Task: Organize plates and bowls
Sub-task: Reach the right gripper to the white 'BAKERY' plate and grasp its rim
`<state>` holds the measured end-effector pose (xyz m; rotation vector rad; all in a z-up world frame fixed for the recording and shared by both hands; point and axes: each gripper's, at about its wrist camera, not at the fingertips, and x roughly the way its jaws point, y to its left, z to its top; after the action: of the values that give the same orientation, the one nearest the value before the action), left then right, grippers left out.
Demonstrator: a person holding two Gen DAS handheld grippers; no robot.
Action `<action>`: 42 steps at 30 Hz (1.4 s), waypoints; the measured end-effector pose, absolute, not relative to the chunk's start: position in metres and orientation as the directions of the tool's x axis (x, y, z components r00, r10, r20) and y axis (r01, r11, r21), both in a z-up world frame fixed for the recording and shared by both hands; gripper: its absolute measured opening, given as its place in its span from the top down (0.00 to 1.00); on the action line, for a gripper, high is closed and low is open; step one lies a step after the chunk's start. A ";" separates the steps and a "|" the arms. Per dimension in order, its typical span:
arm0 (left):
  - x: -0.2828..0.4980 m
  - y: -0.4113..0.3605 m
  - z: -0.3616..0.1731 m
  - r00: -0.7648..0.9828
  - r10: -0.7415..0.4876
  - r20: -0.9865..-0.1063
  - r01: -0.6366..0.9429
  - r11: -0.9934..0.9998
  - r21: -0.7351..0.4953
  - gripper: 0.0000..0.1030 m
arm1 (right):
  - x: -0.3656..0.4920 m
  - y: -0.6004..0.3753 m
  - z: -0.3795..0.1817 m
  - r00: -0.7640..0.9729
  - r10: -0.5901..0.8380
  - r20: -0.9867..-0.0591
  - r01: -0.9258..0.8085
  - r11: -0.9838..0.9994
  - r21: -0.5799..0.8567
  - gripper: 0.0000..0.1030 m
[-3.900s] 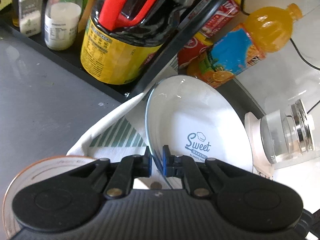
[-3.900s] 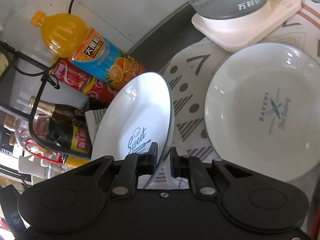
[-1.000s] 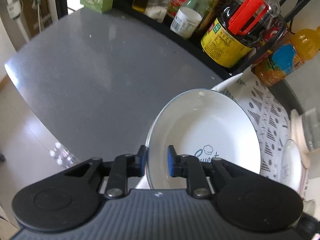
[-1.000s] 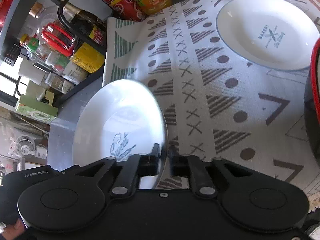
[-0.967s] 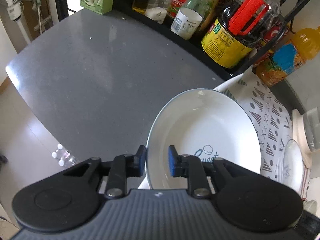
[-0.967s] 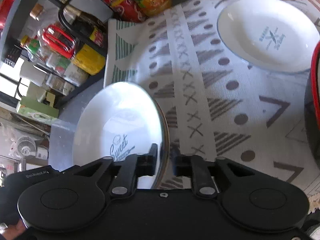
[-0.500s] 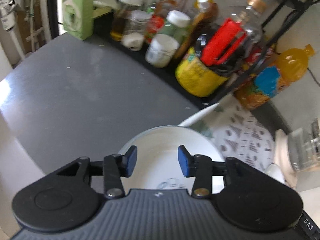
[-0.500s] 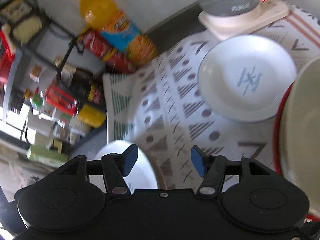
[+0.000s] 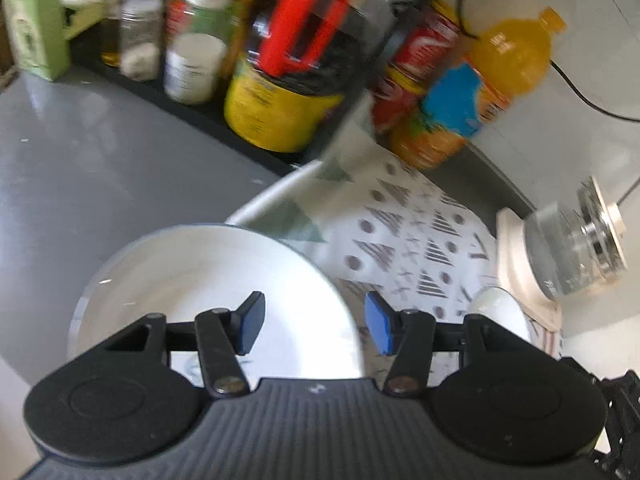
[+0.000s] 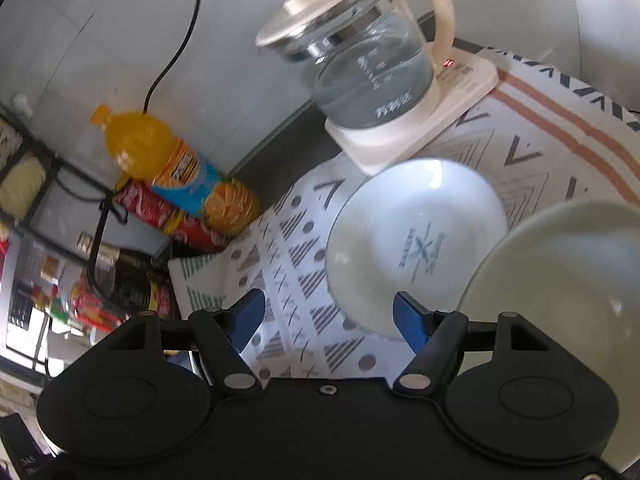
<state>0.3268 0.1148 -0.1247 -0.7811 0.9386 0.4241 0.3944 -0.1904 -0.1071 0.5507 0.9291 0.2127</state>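
A white plate [image 9: 208,276] lies flat on the grey counter [image 9: 80,168], at the edge of the patterned cloth [image 9: 420,232]. My left gripper [image 9: 314,325] hovers just above its near rim. The jaws are opening and the blue pads are clear of the plate. A second white plate with a blue print [image 10: 416,244] rests on the cloth [image 10: 296,256] near the kettle; its rim [image 9: 500,308] also shows in the left wrist view. My right gripper [image 10: 328,324] hangs above the cloth beside that plate, jaws opening with nothing between them. A large cream bowl [image 10: 560,280] sits to the right.
A glass kettle [image 10: 368,60] on its white base stands behind the printed plate. An orange juice bottle [image 10: 172,160] and red cans [image 10: 168,212] lie against the wall. A black rack with jars and a dark jug with a red handle [image 9: 296,64] borders the counter.
Both grippers have opened and let go of the plate, which now lies on the grey counter. Both drew back and rose; the right one swung toward the kettle and the printed plate.
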 end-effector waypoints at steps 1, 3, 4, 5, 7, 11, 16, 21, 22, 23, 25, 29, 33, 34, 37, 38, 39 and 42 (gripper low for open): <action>0.333 0.111 -0.125 0.538 -0.014 -0.843 -0.624 0.665 -0.409 0.48 | 0.398 -0.194 -0.105 0.594 0.392 -0.703 0.068 0.846 0.529 0.31; 0.346 0.104 -0.124 0.543 -0.033 -0.839 -0.602 0.681 -0.416 0.48 | 0.406 -0.203 -0.102 0.595 0.363 -0.717 0.095 0.854 0.511 0.31; 0.352 0.101 -0.124 0.546 -0.043 -0.837 -0.592 0.687 -0.422 0.48 | 0.410 -0.207 -0.102 0.591 0.351 -0.726 0.114 0.855 0.506 0.31; 0.357 0.097 -0.123 0.554 -0.054 -0.831 -0.578 0.693 -0.431 0.48 | 0.414 -0.212 -0.102 0.584 0.345 -0.735 0.129 0.854 0.503 0.31; 0.369 0.088 -0.122 0.558 -0.072 -0.827 -0.556 0.707 -0.437 0.48 | 0.422 -0.222 -0.103 0.569 0.322 -0.757 0.161 0.859 0.486 0.31; 0.389 0.072 -0.128 0.551 -0.125 -0.825 -0.516 0.726 -0.455 0.48 | 0.432 -0.241 -0.107 0.562 0.291 -0.775 0.209 0.856 0.473 0.31; 0.408 0.055 -0.140 0.534 -0.184 -0.825 -0.480 0.738 -0.475 0.48 | 0.443 -0.248 -0.114 0.539 0.264 -0.800 0.222 0.872 0.437 0.34; 0.430 0.043 -0.158 0.510 -0.227 -0.830 -0.471 0.733 -0.490 0.48 | 0.460 -0.248 -0.126 0.490 0.242 -0.837 0.226 0.893 0.390 0.41; 0.432 0.041 -0.161 0.509 -0.235 -0.828 -0.467 0.733 -0.495 0.48 | 0.464 -0.248 -0.128 0.481 0.237 -0.844 0.228 0.896 0.382 0.42; 0.436 0.039 -0.164 0.511 -0.245 -0.824 -0.459 0.733 -0.502 0.48 | 0.469 -0.248 -0.132 0.466 0.232 -0.854 0.230 0.900 0.370 0.43; 0.442 0.035 -0.168 0.506 -0.259 -0.823 -0.449 0.736 -0.507 0.49 | 0.478 -0.252 -0.138 0.435 0.244 -0.867 0.252 0.891 0.377 0.51; 0.455 0.029 -0.181 0.473 -0.294 -0.830 -0.450 0.730 -0.515 0.52 | 0.497 -0.255 -0.145 0.394 0.237 -0.888 0.247 0.903 0.351 0.53; 0.465 0.021 -0.195 0.435 -0.319 -0.842 -0.456 0.728 -0.511 0.59 | 0.513 -0.260 -0.157 0.323 0.242 -0.915 0.252 0.910 0.330 0.57; 0.468 0.019 -0.198 0.428 -0.328 -0.842 -0.455 0.727 -0.514 0.60 | 0.516 -0.262 -0.160 0.313 0.242 -0.918 0.251 0.911 0.326 0.59; 0.474 0.012 -0.207 0.407 -0.339 -0.848 -0.457 0.729 -0.510 0.69 | 0.526 -0.265 -0.167 0.274 0.223 -0.935 0.252 0.922 0.294 0.62; 0.476 0.011 -0.210 0.397 -0.343 -0.852 -0.466 0.724 -0.508 0.74 | 0.528 -0.266 -0.170 0.258 0.232 -0.938 0.253 0.921 0.297 0.65; 0.478 0.010 -0.213 0.389 -0.351 -0.852 -0.473 0.718 -0.511 0.77 | 0.531 -0.266 -0.173 0.238 0.237 -0.942 0.254 0.921 0.296 0.69; 0.484 0.003 -0.214 0.392 -0.357 -0.848 -0.450 0.730 -0.515 0.81 | 0.539 -0.267 -0.178 0.206 0.229 -0.951 0.243 0.930 0.276 0.72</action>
<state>0.4835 0.0028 -0.2139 -0.8005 1.2037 0.0678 0.5386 -0.2670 -0.1781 0.4089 1.3751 -0.0104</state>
